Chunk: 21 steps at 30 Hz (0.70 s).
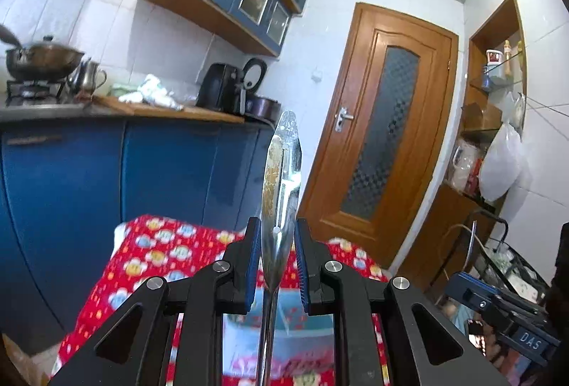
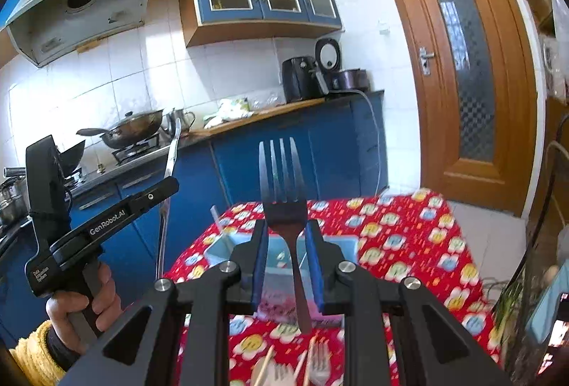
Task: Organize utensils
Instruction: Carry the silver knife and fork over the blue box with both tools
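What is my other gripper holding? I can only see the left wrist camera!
Observer: The right gripper is shut on a dark fork, tines pointing up.
Operator: Are there more forks anywhere?
Observer: Yes, a pale fork lies on the red tablecloth, just below that gripper.
Operator: Who's holding my left gripper with the metal utensil?
Observer: A hand with a yellow sleeve grips its handle.
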### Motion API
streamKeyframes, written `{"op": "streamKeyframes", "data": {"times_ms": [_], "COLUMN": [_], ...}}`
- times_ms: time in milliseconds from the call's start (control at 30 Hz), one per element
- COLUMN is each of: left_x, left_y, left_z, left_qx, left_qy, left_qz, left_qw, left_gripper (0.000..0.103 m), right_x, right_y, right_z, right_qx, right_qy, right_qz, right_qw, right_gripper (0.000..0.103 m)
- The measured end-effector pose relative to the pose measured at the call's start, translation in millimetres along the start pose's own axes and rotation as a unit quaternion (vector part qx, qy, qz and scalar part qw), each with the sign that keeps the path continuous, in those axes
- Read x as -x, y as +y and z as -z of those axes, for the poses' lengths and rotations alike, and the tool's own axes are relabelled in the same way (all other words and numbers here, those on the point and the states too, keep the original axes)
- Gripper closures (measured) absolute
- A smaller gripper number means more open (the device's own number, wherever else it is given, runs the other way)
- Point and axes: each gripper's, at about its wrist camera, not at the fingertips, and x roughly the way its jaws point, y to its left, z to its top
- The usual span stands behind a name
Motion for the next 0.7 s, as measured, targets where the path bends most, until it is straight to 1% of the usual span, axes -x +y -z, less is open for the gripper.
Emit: {"op": "streamKeyframes", "data": {"times_ms": [133, 300, 433, 633, 700], "left_x": [-18, -40, -54, -70, -71], "left_y": [-5, -5, -2, 6, 10], "left_z": [-8, -8, 1, 20, 23], "left_qx": [0.0, 0.003, 0.005, 0.004, 0.009], "left_qy": [-0.018, -0.037, -0.053, -0.057, -0.057], "left_qz": [0.001, -0.011, -0.025, -0.051, -0.053], "left_qw": [0.9998, 0.9993, 0.9983, 0.9971, 0.9969], "left_gripper": [0.084, 0.084, 0.084, 0.084, 0.085], "right_x": [-11, -29, -46, -72, -81], "right_y": [-9, -16, -21, -25, -28], "right_z": [-13, -19, -19, -10, -6], "right_qx": [0.002, 0.004, 0.006, 0.012, 0.011], "right_qy": [-0.008, -0.006, -0.004, 0.014, 0.022], "right_qz": [0.007, 0.012, 0.015, 0.022, 0.023], "right_qw": [1.0, 1.0, 1.0, 1.0, 0.999], "right_gripper": [0.08, 0.08, 0.08, 0.079, 0.079]}}
